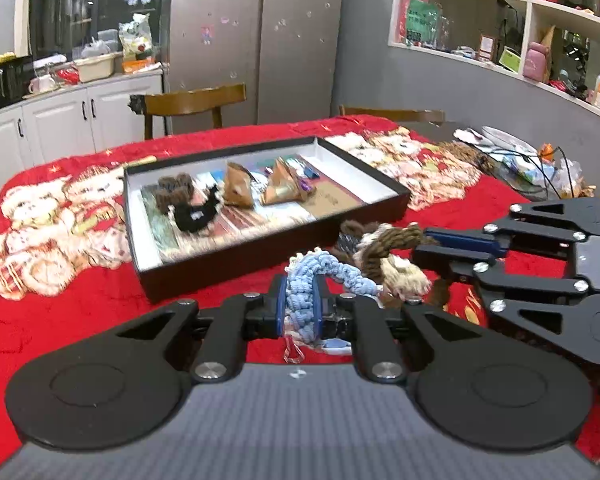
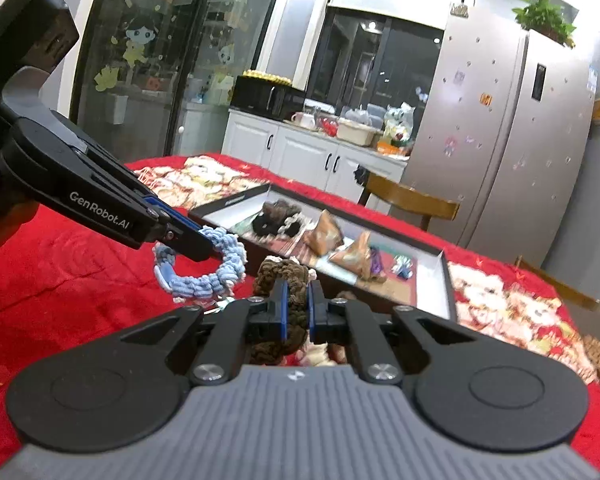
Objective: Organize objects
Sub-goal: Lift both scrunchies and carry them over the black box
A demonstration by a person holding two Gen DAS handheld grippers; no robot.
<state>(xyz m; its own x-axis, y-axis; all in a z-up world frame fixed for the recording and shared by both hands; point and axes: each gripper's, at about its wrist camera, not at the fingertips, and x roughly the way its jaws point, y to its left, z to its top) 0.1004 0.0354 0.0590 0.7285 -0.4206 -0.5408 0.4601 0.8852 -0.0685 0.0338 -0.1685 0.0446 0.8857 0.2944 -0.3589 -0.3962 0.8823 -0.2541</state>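
Kitchen behind, fridge and white cabinets, and up front a tabletop [image 1: 80,312] under a red bear-print cloth. On it sits a shallow black tray [image 1: 268,236] already carrying a dark knitted piece and two tan pyramid-shaped pouches.

Left gripper [image 1: 300,308]: jaws clamped on the blue braided cord [image 1: 308,280], a chunky pale-blue knitted rope curling off to the side, with a small clip dangling at its end. From the right wrist view it hangs as a loop, just short of the tray's near wall.

Right gripper [image 2: 297,308]: jaws closed around the brown braided cord [image 2: 284,276], a thick dark-brown rope with a cream tuft beside it, also just in front of the tray.

Both cords look soft, light and floppy. They should squash under the pads and droop either side of the pinch, so a mid-length hold on the fat braid seems safest. Loose ends could snag on the tray rim.
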